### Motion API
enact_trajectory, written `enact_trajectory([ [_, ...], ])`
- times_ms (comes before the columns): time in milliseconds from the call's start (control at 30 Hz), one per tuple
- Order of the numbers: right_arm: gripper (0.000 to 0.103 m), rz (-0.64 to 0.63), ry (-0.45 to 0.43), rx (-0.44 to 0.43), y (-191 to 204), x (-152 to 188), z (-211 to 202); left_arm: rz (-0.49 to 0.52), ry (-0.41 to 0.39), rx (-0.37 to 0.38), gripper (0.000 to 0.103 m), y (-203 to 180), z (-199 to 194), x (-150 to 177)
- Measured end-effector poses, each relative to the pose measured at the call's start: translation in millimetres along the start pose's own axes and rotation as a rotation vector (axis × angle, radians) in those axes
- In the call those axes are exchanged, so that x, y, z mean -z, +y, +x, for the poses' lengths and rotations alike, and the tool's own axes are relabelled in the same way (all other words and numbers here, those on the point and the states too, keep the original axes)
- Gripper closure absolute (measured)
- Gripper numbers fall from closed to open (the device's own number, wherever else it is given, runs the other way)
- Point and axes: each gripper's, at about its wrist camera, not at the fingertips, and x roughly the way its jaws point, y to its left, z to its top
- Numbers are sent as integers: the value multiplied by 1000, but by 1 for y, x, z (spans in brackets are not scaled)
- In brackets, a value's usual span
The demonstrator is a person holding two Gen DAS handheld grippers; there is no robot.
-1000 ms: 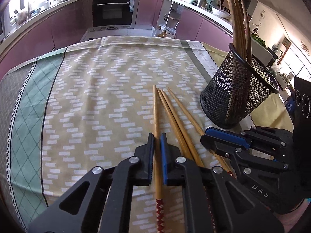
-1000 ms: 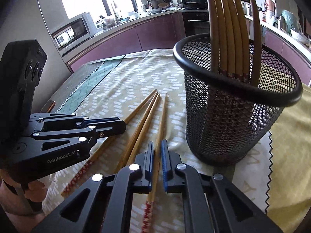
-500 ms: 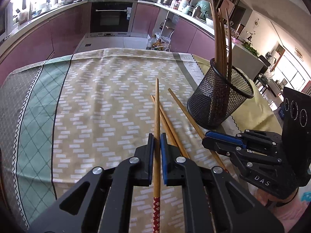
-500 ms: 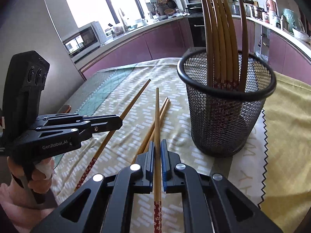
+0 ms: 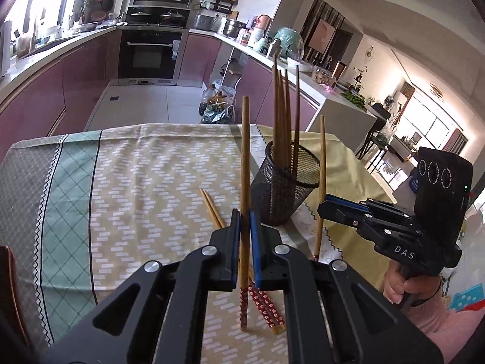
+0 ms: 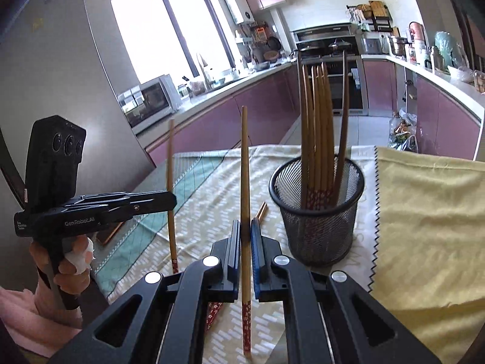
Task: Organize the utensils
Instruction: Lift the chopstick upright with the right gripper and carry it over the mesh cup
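Left tool pinches chopstick, held near upright, red patterned end down just above cloth. Two chopsticks lie flat on cloth, beside left tool, red ends near bottom of view. Mesh cup stands right of them on cloth-covered counter, several chopsticks upright inside. Right tool pinches second chopstick, also near upright, red end down, just left of cup. Yellow cloth right of cup.
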Motion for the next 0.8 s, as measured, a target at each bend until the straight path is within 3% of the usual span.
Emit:
enact_trajectory([
  [333,97,-6,-106,-5,-8,-22,-29,41,-83,44,96,-24,-31,-21],
  [800,97,-55,-215,28,-15,-70,-60,85,-185,83,96,-54,-42,-75],
])
